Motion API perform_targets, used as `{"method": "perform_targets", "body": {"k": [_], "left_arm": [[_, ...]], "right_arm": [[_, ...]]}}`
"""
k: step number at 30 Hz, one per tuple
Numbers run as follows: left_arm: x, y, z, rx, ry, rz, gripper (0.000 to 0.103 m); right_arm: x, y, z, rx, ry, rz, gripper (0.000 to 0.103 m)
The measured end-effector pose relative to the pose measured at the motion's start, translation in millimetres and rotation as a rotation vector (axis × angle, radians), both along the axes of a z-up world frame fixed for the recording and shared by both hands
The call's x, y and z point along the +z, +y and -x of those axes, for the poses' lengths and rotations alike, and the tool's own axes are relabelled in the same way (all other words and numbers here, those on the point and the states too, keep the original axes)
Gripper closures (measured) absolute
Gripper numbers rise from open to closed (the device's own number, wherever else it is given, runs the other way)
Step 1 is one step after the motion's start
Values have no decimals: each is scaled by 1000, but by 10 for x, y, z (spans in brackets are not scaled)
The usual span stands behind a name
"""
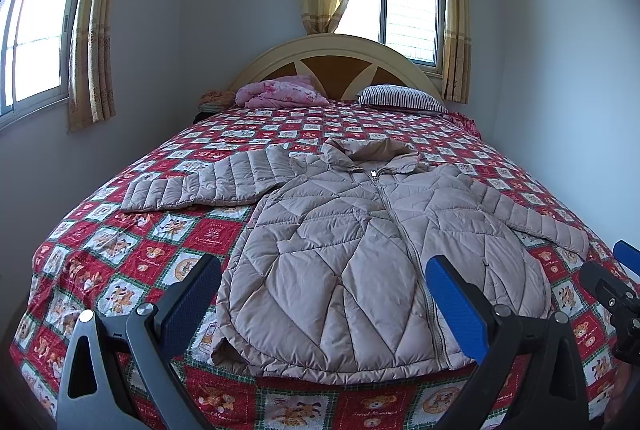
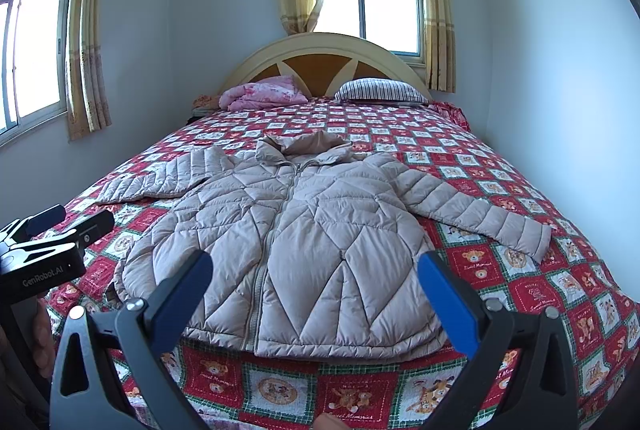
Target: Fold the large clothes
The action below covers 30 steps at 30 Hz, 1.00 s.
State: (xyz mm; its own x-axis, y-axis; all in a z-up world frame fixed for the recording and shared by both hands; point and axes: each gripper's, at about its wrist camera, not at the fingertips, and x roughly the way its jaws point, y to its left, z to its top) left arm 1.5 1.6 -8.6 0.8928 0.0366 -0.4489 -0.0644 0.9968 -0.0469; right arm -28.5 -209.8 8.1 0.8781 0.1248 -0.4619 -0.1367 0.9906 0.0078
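text: "GenRobot.AI" on left gripper (image 2: 48,262) body
jacket (image 1: 360,262): beige, quilted, puffy, zipped, flat on bed (image 1: 120,230)
quilt (image 2: 540,270): red checks, bears, "Sweet Memories"
fingers: both pairs wide apart, empty; right gripper (image 2: 316,294)

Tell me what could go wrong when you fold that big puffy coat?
1. The coat is thick and puffy, so a fold may spring back open or slip out of the jaws.
2. Its bottom edge lies near the foot of the bed, so a tug toward us might drag it off.
3. Both sleeves, the left sleeve and the right sleeve, stick out wide and could bunch up underneath. Both grippers, left and right, are open and holding nothing.
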Motion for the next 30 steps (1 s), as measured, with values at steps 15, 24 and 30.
{"method": "perform_targets", "body": {"k": [15,24,30], "left_arm": [[-35,9,5,0,3,3,1],[-52,10,2,-1,6,6,1],[-68,10,5,0,9,5,1]], "right_arm": [[-27,10,-6,-1,5,2,0],[-36,8,-2,0,6,1,0],[-44,19,-2,1,10,3,0]]}}
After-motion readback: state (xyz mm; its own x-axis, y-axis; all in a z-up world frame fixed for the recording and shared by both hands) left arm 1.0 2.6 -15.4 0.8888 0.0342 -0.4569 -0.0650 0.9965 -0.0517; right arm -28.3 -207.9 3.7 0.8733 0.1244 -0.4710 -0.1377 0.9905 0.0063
